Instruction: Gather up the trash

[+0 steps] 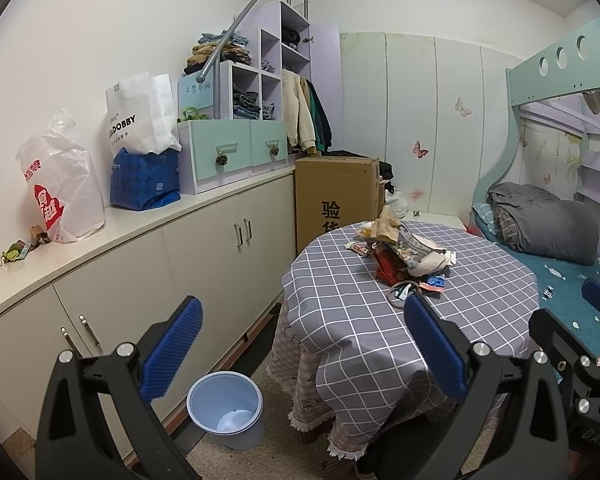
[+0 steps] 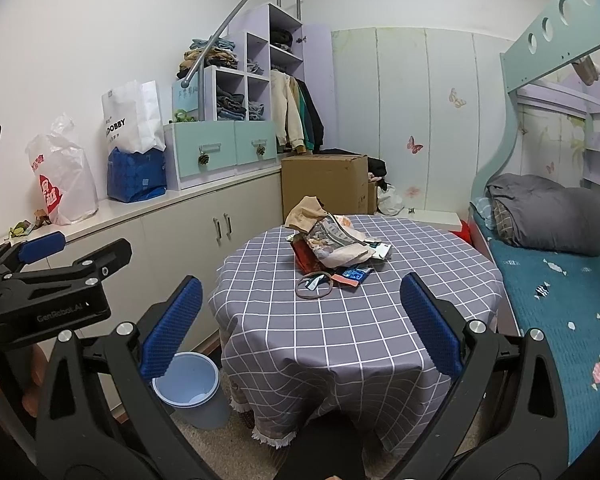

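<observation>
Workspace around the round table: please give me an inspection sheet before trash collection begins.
Surface: round table under a grey checked cloth.
Job's things: trash pile of wrappers and bags at the table's centre; blue bin on the floor left of the table, apparently almost empty.
Clutter: plastic bags and small scraps on the side counter.
Grippers: left gripper and right gripper, jaws open, holding nothing.
Cables: nothing seen.
Surroundings: cardboard box, bunk bed, shelves of clothes.

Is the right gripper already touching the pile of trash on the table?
Apart. In the right wrist view, the right gripper is open, and bare checked tablecloth lies between its fingertips and the trash pile.
</observation>
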Demonstrator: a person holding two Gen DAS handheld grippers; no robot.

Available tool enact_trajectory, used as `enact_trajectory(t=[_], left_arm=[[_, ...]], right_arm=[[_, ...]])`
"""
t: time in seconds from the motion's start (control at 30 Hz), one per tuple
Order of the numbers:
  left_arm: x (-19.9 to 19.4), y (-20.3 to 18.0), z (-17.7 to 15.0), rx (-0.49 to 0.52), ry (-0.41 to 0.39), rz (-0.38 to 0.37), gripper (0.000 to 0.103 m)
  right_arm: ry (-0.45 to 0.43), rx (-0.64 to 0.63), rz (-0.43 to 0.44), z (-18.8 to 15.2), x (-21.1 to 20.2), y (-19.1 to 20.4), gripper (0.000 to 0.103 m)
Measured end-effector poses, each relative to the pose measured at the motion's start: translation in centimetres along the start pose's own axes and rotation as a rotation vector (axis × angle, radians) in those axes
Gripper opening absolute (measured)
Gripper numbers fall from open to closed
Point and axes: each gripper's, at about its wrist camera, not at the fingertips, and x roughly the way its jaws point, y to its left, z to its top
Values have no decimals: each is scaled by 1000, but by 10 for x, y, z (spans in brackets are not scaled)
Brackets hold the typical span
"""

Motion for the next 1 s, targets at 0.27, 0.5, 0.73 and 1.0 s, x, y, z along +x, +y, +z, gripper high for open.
enact_trajectory(t=[0.27, 0.5, 0.73, 1.0], left_arm=[[0, 2, -1, -1, 6, 2, 99], [2, 5, -1, -5, 9, 4, 99], [9, 6, -3, -1, 22, 7, 99], [31, 8, -8, 1, 69, 11, 99]], right_arm=[[5, -3, -2, -1, 3, 3, 97], [7, -7, -1, -1, 6, 5, 97], [17, 22, 15, -2, 14, 3, 97], [73, 63, 36, -7, 39, -9, 97]])
